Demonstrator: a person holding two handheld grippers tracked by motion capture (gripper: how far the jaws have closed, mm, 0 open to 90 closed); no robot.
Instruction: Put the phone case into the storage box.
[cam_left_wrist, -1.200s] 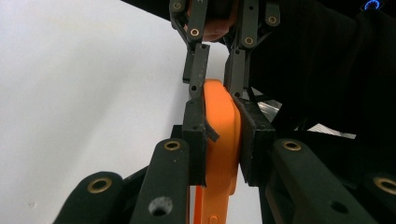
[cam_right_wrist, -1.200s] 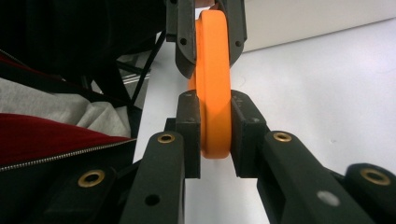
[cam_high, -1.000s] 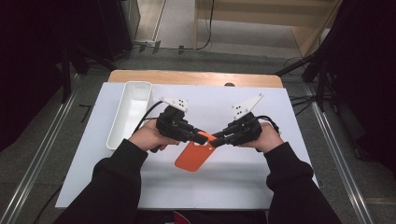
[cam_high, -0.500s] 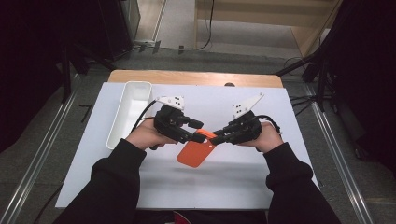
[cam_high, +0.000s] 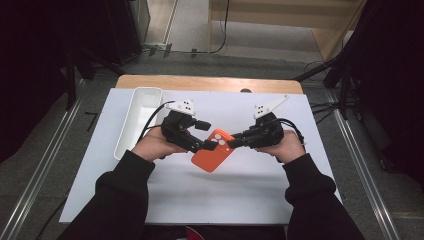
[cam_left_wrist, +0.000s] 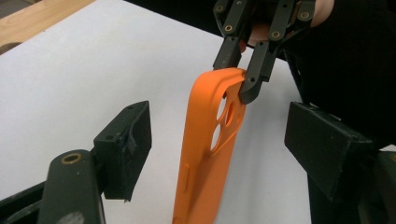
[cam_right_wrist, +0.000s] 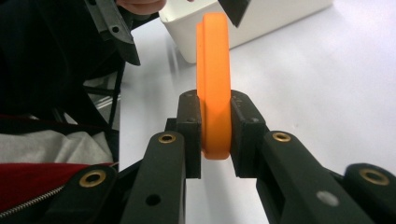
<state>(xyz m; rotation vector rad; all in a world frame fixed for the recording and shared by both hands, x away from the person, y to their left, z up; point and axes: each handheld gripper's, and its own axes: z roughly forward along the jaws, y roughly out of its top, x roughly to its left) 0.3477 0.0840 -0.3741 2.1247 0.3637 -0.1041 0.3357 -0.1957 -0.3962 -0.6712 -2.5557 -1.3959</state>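
- Right gripper (cam_right_wrist: 215, 123) pinches my orange phone case (cam_right_wrist: 214, 79) above the white mat (cam_high: 310, 175).
- Left gripper (cam_left_wrist: 217, 144) has just been opening, its pads flanking the case without contact.
- High view: both hands angle inward.

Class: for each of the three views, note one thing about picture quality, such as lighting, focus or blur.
High view: bright white table cover, surroundings sunk in dark. Left gripper view: the orange phone case is fairly sharp, the near fingers soft. Right gripper view: the case glows almost overexposed between the right gripper fingers, and the white tray behind is blurred.
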